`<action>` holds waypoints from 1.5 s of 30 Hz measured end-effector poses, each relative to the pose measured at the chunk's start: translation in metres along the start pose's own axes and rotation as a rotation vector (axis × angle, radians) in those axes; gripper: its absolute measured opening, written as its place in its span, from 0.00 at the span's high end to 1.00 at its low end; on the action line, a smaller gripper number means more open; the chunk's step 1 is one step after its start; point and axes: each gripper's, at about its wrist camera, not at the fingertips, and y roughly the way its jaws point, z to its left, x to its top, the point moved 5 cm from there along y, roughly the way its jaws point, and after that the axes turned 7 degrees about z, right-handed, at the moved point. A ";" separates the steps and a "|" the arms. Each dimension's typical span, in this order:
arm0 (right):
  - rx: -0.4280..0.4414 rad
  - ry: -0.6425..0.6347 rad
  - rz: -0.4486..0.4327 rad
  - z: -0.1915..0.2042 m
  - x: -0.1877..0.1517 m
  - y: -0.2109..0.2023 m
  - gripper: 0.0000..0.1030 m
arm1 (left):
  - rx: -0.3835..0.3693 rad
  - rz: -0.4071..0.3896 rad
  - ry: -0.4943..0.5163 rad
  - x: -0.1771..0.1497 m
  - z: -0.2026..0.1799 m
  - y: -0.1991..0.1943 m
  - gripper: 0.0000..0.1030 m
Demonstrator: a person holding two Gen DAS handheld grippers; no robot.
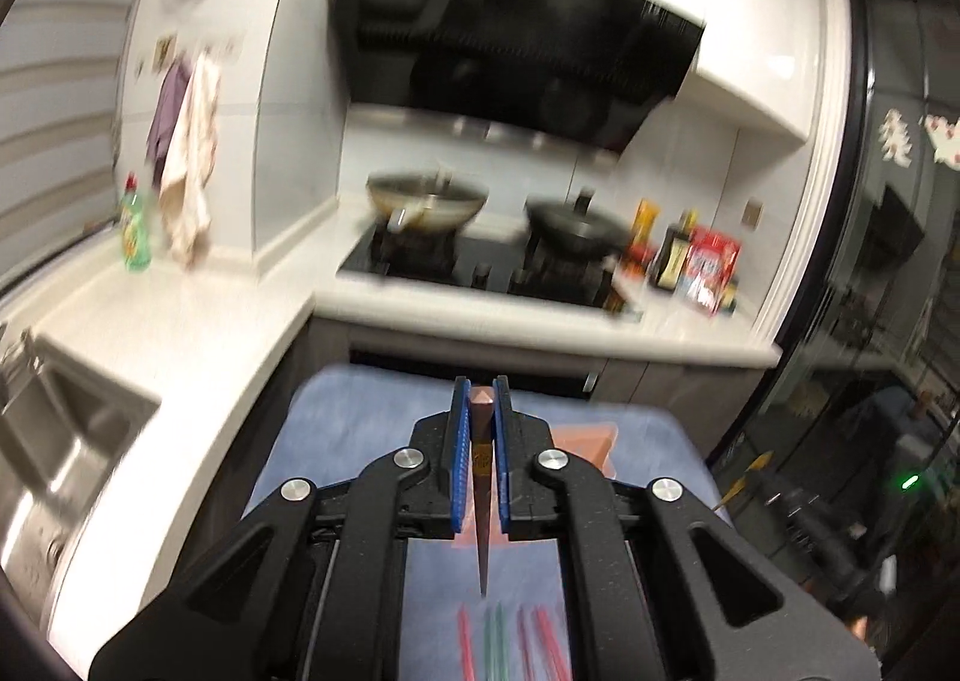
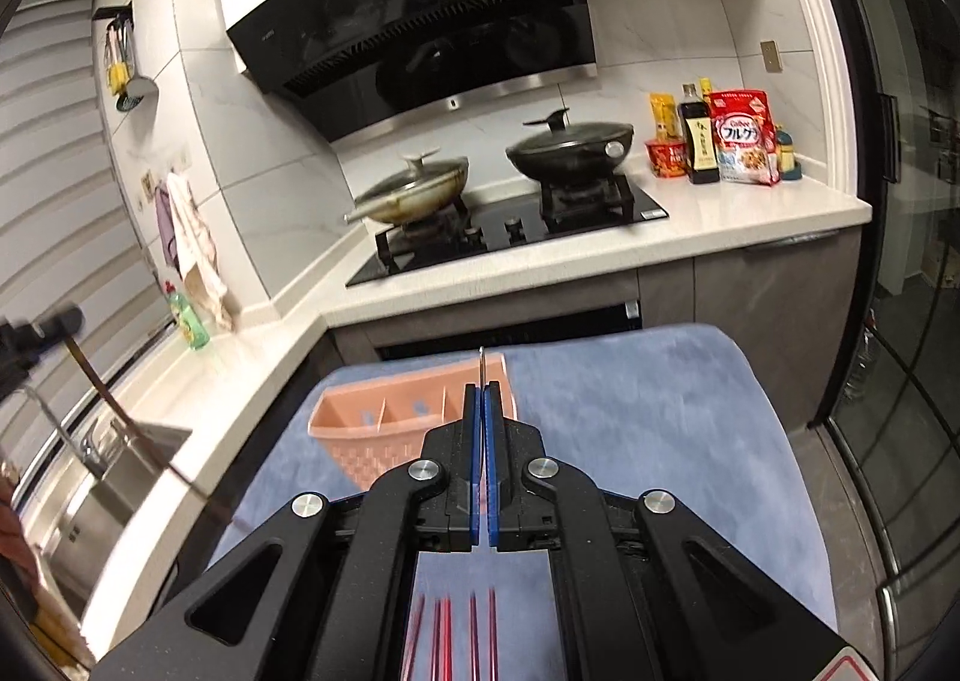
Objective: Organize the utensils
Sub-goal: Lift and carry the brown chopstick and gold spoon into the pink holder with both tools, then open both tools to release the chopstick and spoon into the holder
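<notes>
Grippers in mid-carry above a blue mat (image 2: pixel 648 417), each clamped on one utensil. Left gripper (image 1: pixel 480 411): blue pads pressed on a brown chopstick (image 1: pixel 482 501), whose square butt shows past the fingertips and whose tapered point hangs back toward the camera over the mat. Right gripper (image 2: pixel 483 411): jaws nearly closed on a very thin metal utensil (image 2: pixel 481 366), seen edge-on, its tip projecting just beyond the fingertips; what kind of utensil it is cannot be told. Directly ahead of the right gripper stands the pink basket (image 2: pixel 408 417), a slotted holder with internal dividers, resting on the mat at its far edge; in the left wrist view only a corner of it shows beside the gripper. Red and green sticks (image 1: pixel 510 645) lie side by side on the mat beneath both grippers, not yet collected. Beyond the mat: white counter (image 2: pixel 720 225), hob with two lidded pans (image 2: pixel 570 147), sink (image 1: pixel 54 441) at left. To complete the step well, each utensil is best turned upright, centred over one compartment clear of the dividers, lowered until it is well inside, and only then released, one hand at a time to avoid collision above the narrow basket.
</notes>
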 end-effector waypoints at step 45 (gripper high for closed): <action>-0.016 0.003 0.005 -0.017 0.006 0.048 0.44 | 0.135 0.068 -0.064 -0.047 0.058 0.097 0.44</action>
